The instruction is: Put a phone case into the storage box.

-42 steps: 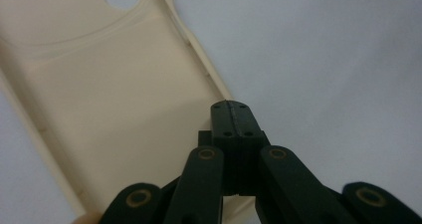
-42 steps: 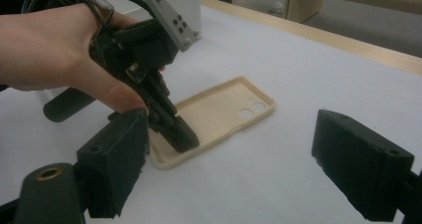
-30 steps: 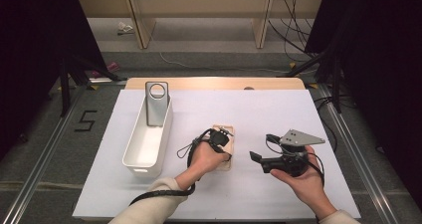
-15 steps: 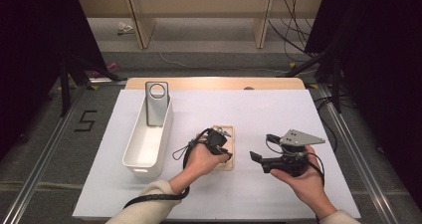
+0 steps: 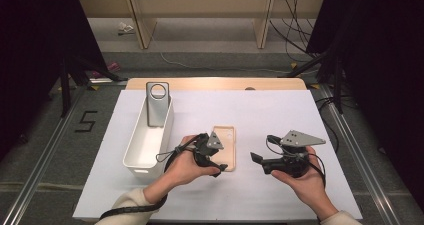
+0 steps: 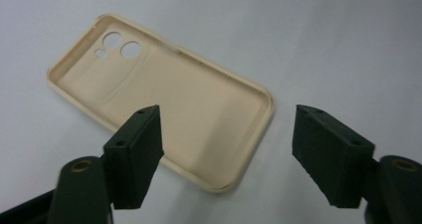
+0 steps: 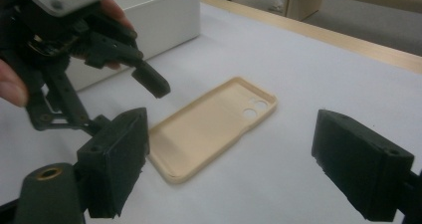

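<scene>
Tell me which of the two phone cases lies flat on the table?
The beige phone case, lying open side up beside the left claw. The grey phone case stands upright against the end wall of the white bin.

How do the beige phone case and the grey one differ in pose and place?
The beige phone case lies flat on the white table cover, hollow side up, beside the left gripper, whose jaws have just been opening, nothing between them. The grey phone case stands upright at the far end of the white bin. Both have camera cutouts at their far ends.
</scene>
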A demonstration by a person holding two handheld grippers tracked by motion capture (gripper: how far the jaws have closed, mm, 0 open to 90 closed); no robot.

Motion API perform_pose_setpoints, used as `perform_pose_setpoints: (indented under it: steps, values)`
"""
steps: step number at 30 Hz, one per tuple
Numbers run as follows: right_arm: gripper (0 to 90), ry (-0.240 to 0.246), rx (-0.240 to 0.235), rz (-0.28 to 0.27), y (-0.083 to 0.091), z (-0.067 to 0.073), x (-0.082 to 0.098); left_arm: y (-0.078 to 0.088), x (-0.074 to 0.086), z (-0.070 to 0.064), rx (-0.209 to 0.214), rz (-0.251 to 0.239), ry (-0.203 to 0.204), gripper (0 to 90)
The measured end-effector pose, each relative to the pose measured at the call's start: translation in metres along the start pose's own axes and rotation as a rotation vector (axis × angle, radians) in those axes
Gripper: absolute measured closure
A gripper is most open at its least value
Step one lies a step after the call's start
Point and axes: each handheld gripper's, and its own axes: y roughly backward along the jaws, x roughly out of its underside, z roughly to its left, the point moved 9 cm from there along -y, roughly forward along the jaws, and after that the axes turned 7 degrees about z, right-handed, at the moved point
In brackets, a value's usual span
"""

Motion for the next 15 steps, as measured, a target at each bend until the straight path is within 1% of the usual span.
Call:
perform_pose_setpoints:
  steps: [2,5,9,13,15]
  values:
    - [16.1,0.000,-0.001,0.000,0.000,0.000,0.000,0.007,0.002,-0.003,0.002,-0.020,-0.007,20.3]
    - [16.1,0.002,-0.003,0.002,-0.001,0.001,0.000,0.017,0.009,-0.004,-0.010,-0.044,-0.024,15.9]
    - [16.1,0.004,-0.005,0.006,-0.002,0.001,0.001,0.027,0.021,-0.005,-0.020,-0.062,-0.023,15.8]
    - [16.1,0.007,-0.005,0.009,-0.002,0.002,0.001,0.032,0.033,-0.003,-0.031,-0.070,-0.018,15.6]
    - [16.1,0.006,-0.004,0.009,-0.002,0.002,0.001,0.033,0.036,-0.002,-0.036,-0.072,-0.018,15.7]
